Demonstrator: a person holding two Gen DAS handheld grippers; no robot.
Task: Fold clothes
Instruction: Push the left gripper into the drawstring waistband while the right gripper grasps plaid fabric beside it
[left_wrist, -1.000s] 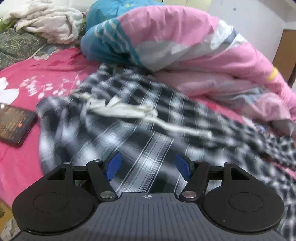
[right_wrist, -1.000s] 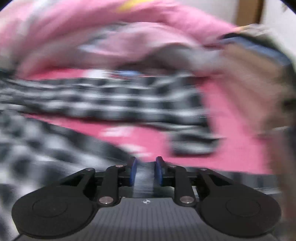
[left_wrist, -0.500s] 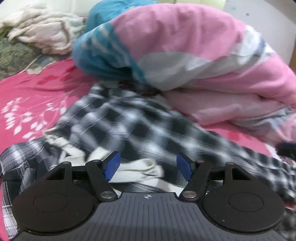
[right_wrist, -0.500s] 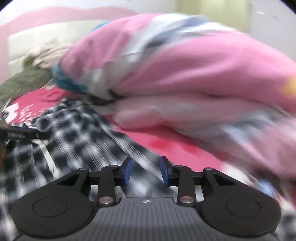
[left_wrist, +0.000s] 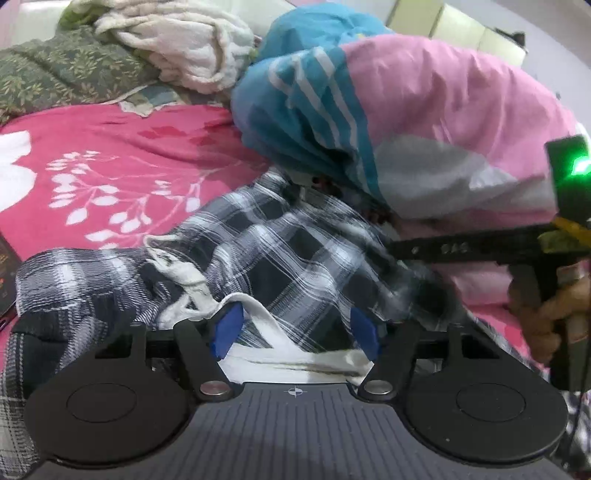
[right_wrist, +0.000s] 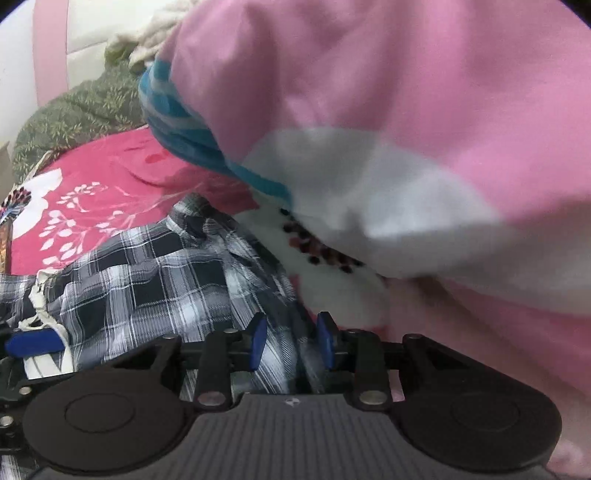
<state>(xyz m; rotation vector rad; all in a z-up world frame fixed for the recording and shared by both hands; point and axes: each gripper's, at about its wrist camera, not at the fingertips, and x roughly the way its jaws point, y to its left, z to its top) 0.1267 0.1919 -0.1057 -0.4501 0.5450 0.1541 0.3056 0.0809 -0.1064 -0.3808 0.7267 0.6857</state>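
Down in the left wrist view, the left gripper (left_wrist: 293, 326) is hovering with its jaws spread wide over the white waistband edge of the plaid garment (left_wrist: 280, 236), which is lying rumpled on the pink bedsheet (left_wrist: 110, 147) just in front of the bundled pink quilt (left_wrist: 443, 122). Over in the right wrist view, the right gripper (right_wrist: 291, 341) is pinching plaid cloth right beside that quilt, so a pull could be dragging the quilt's edge along or letting the thin bunched fabric slip free

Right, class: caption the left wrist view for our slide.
Open left gripper over a checked garment on a pink bedsheet, bundled duvet behind.
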